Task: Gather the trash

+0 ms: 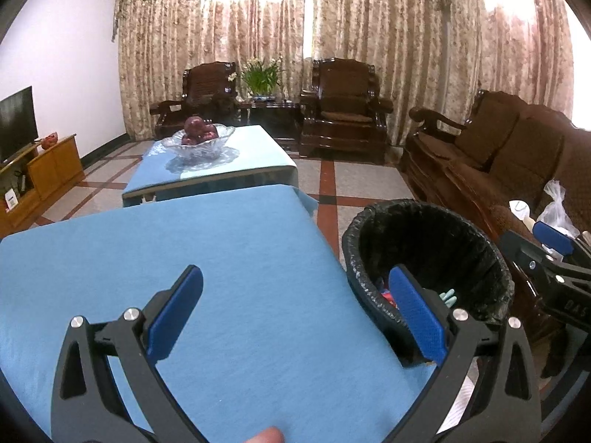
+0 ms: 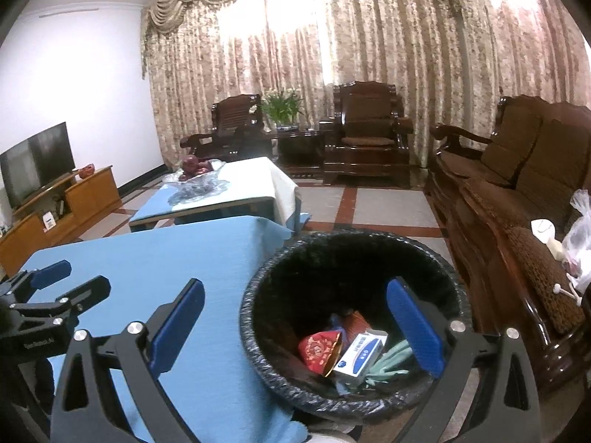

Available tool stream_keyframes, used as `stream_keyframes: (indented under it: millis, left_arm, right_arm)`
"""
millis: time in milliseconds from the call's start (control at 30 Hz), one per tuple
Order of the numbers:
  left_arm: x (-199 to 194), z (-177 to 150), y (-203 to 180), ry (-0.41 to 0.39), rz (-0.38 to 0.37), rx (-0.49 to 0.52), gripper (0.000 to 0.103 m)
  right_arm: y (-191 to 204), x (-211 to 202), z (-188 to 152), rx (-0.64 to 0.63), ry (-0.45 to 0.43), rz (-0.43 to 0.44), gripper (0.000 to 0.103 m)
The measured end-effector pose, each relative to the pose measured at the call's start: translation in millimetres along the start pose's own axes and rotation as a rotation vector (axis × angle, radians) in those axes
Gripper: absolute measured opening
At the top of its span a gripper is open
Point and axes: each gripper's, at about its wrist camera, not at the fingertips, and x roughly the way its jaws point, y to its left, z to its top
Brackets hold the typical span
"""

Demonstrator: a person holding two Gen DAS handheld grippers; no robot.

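Fingertip (image 1: 266, 435) of the person pokes in at bottom edge of left wrist view, right behind the left gripper (image 1: 295, 326). Jaws spread wide, nothing betw. them; gripper hangs over the blue cloth (image 1: 177, 258) on the near table, its right pad overlapping the bin rim in view. Right gripper (image 2: 295, 326) also spread wide and empty, w/ left finger over the cloth and right finger over the bin's mouth. Trash bin (image 2: 354, 317) w/ black liner stands on the floor just beside the table's right edge. Trash sits inside at the bottom: red packet (image 2: 317, 349), white-and-blue box (image 2: 360, 358) leaning next to it, pale green item (image 2: 393, 360) to the right. Near tabletop shows only cloth. Far table carries a glass bowl (image 1: 203, 144) w/ dark red fruit. Sofa (image 2: 517, 199) right of bin; clear plastic bag (image 2: 580, 236) and small white items lie on its seat.
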Motion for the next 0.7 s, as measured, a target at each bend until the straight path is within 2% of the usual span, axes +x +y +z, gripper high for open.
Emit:
stream_keyframes:
  millis: [433,700]
  left_arm:
    - [-42.6,1.5,3.7,-0.048,0.028,0.005,0.098]
    - [-49.4,5.4,4.3,-0.062,0.031,0.006,0.098]
  right_arm:
    - [23.2,-25.0,12.7,-0.043,-0.024,0.022,0.097]
    - [27.2,-30.4,15.1,-0.050,-0.023,0.030,0.097]
